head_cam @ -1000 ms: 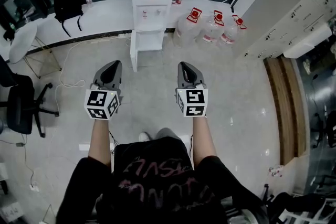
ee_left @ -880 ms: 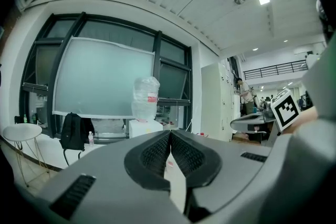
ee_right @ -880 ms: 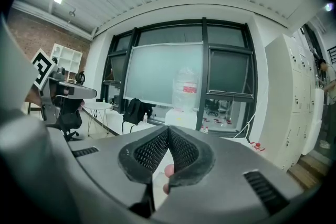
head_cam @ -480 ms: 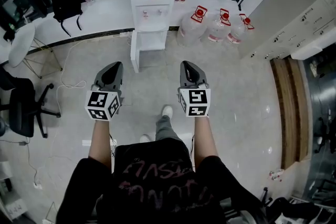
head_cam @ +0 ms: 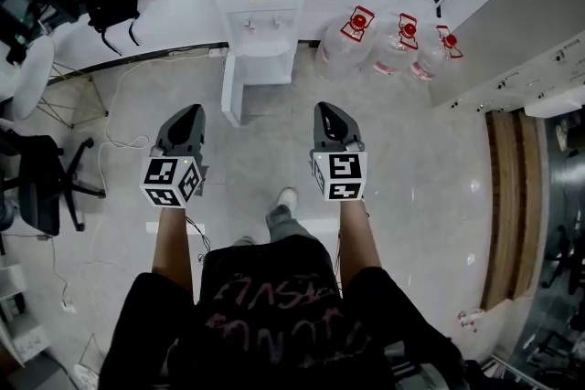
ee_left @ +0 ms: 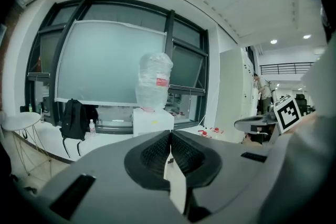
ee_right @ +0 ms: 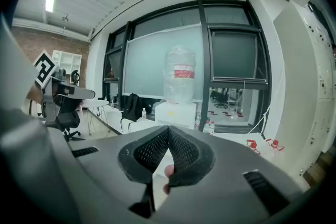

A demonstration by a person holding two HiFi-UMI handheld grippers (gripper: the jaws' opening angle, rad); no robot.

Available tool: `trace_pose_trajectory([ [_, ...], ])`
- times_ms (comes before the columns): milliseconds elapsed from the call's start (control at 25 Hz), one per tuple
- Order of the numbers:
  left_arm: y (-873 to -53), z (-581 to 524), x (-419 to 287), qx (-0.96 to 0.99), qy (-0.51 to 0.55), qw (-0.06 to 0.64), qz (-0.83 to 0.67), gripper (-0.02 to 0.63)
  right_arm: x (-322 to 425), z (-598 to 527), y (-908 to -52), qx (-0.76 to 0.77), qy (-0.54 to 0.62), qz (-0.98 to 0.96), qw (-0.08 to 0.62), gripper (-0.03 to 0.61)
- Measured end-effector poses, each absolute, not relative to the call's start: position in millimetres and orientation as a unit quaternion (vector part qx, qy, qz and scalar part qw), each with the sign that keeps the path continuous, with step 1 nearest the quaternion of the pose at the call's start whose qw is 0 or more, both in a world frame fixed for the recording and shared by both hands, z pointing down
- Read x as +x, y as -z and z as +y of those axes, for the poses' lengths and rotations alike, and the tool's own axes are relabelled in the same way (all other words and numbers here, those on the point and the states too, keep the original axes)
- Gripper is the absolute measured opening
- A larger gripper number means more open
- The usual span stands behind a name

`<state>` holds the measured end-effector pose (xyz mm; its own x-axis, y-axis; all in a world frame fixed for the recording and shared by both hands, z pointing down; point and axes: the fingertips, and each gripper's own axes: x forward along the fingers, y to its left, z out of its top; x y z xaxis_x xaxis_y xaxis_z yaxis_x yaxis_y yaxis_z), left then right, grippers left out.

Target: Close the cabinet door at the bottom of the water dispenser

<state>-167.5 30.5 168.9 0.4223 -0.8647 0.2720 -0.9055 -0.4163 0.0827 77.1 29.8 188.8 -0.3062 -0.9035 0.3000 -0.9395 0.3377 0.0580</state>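
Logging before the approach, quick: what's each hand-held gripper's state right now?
Left hand-held gripper: closed, holding nothing.
Right hand-held gripper: closed, holding nothing.
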Motion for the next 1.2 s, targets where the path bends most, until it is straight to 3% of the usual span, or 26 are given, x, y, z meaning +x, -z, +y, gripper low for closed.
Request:
trace_pose_trajectory([
  [440,-193.0,-35.8,-145.5,0.827,-0.108,0.116,-0.539,0.015,98.5,-50.7,-211.4,0.55,-0.07,-0.818,0.154,0.012],
  [1200,-271.7,-122.0,-171.8,0.825,-0.103,0.135,-0.539,0.015,59.8,-133.3,-285.4,0.533,-0.077,-0.827,0.165,0.012],
])
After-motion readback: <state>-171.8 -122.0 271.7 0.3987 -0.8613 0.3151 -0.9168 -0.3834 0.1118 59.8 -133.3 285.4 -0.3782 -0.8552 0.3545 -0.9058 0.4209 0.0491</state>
